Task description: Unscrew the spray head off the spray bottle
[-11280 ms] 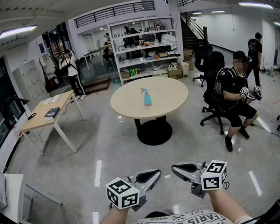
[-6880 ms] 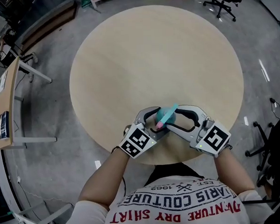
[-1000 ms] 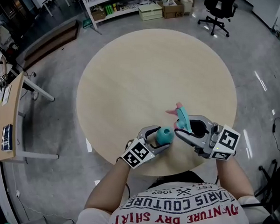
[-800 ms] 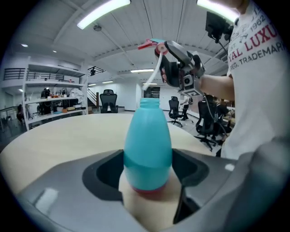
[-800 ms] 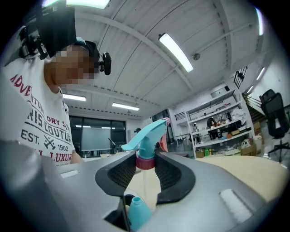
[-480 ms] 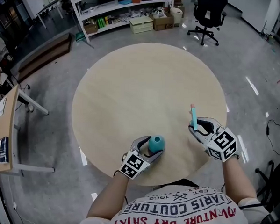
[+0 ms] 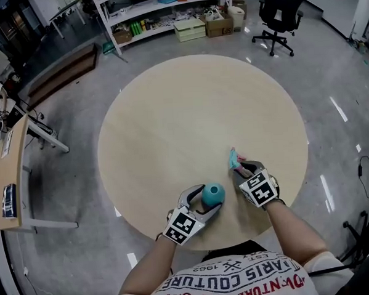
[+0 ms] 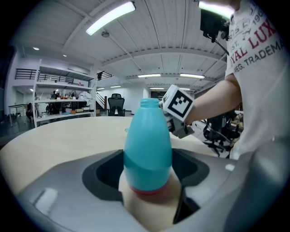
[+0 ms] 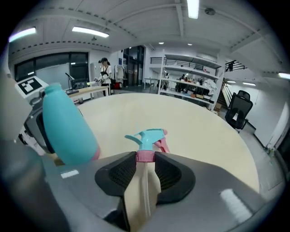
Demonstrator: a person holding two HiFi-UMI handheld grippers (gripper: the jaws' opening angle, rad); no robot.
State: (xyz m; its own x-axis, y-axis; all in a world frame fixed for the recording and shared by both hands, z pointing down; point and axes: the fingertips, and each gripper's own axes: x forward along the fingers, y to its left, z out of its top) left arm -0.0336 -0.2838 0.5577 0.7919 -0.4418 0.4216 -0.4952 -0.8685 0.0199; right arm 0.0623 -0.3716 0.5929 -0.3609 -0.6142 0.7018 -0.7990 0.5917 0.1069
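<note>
Head view: down-tilted right gripper (image 7: pixel 241 169) holds spray head (image 7: pixel 234 158).

Spray bottle (image 7: pixel 213 193): teal, pink band at base. Spray head (image 9: pixel 147 138): teal, pink collar and trigger. Desk (image 7: pixel 189 113): pale beige. Left claw (image 8: pixel 147 181), right claw (image 9: pixel 146 174): grey, black pads, black-and-white marker cubes. Floor (image 7: pixel 80 149): glossy grey.

The teal spray bottle (image 7: pixel 213 193) with a pink band at its base stands upright near the tabletop's near edge, neck open, gripped by the left claw (image 7: pixel 204 200). Just right of it, the detached spray head (image 7: pixel 236 159), teal with a pink collar and trigger, is clamped at the collar in the right claw (image 7: pixel 242 168).
</note>
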